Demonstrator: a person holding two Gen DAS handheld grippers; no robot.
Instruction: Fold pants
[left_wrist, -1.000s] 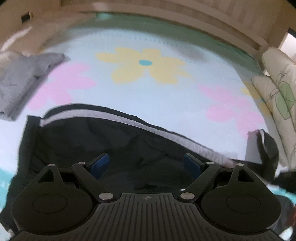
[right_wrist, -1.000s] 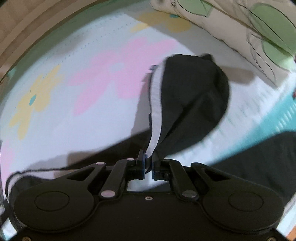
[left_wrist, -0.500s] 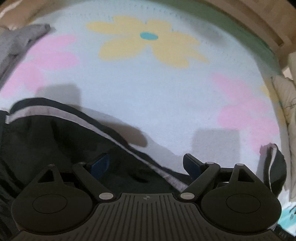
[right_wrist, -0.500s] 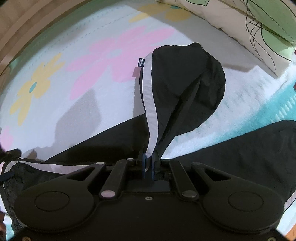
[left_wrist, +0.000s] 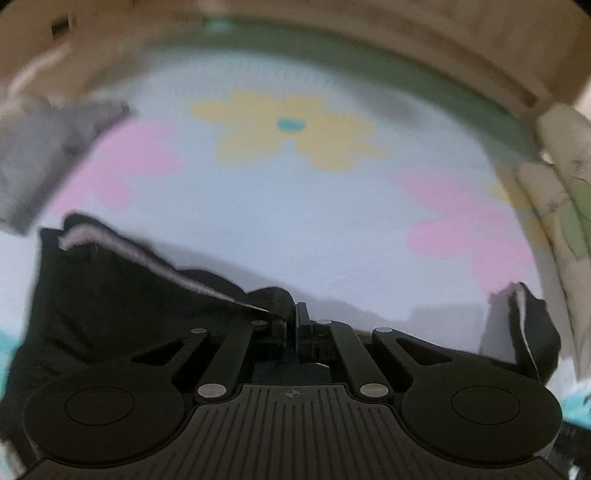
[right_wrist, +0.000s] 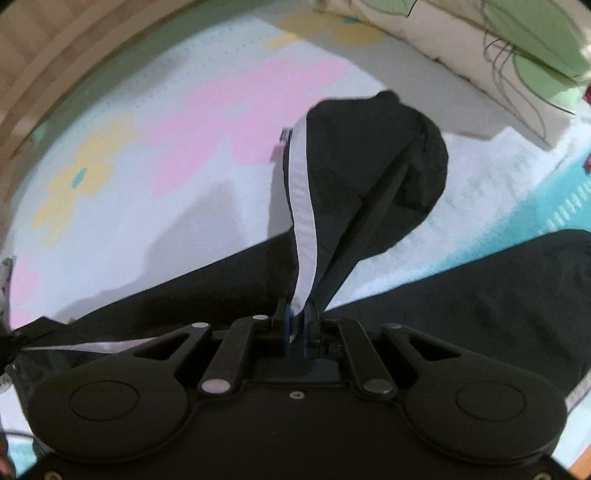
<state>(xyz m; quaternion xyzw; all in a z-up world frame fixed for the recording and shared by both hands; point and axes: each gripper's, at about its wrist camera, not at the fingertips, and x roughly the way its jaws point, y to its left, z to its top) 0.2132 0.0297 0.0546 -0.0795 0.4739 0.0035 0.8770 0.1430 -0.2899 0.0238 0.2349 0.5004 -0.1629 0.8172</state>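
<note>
The left gripper has just clamped its jaws together on a fold of the black pants beside their white stripe, the cloth rising in a ridge from the flowered blanket to the pads. The right gripper is closed on the pants' other end at the stripe, holding that part lifted clear of the blanket so it hangs as a rounded flap, while the rest lies spread below. A grey garment lies on the blanket's far left, apart from the pants, and leaf-print pillows line its edge.
</note>
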